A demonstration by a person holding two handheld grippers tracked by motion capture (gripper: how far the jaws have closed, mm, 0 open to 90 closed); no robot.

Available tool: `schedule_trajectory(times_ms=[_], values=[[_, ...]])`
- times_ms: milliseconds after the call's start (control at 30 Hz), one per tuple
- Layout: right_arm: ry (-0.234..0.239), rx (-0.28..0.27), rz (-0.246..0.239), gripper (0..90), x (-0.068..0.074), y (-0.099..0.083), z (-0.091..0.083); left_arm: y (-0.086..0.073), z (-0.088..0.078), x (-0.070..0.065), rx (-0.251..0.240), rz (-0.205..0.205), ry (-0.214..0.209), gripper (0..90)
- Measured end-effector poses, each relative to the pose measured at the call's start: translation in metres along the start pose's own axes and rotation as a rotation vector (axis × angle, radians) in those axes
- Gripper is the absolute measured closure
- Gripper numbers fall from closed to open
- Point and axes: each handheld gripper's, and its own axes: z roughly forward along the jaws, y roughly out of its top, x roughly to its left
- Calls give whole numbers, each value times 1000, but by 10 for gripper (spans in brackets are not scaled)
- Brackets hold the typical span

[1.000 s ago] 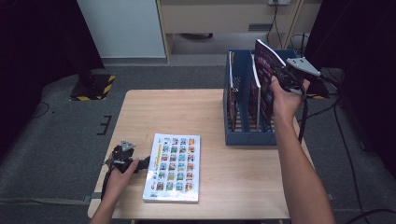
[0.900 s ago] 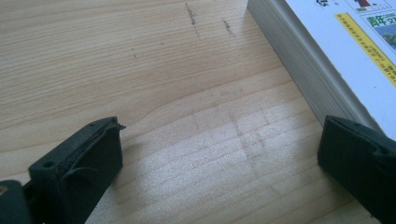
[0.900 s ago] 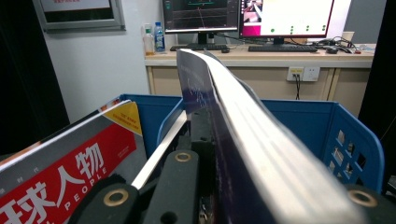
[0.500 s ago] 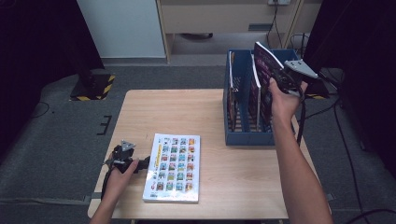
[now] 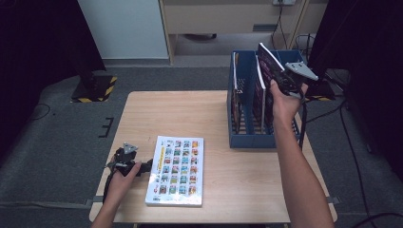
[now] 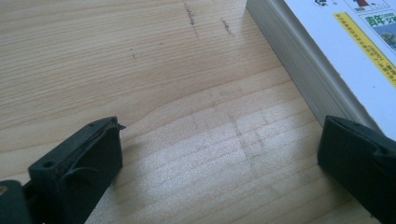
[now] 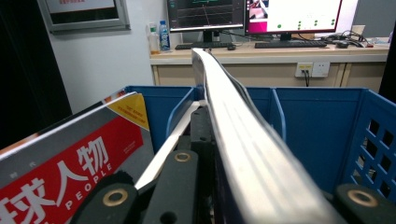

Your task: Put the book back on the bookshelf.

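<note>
High view, your right gripper (image 5: 284, 81) clamped on a dark magazine (image 5: 267, 61) tilted above the blue rack (image 5: 252, 140), left gripper (image 5: 142, 166) by the book's (image 5: 177, 170) left edge (bare table between book and rack), left gripper view, jaws apart, book edge just beside one, right gripper view, magazine's edge (image 7: 238, 135) above the dividers.

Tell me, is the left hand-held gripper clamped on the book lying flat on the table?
No, the left hand-held gripper stands open over bare wood, with the book beside one jaw.
</note>
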Motion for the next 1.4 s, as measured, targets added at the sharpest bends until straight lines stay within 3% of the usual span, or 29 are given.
schedule_trajectory(times_ms=[900,1400], values=[[27,19,29,828,-7,-25,1,0,0,0,0,0,0,0],[25,7,35,828,-10,-29,7,0,0,0,0,3,-4,0]])
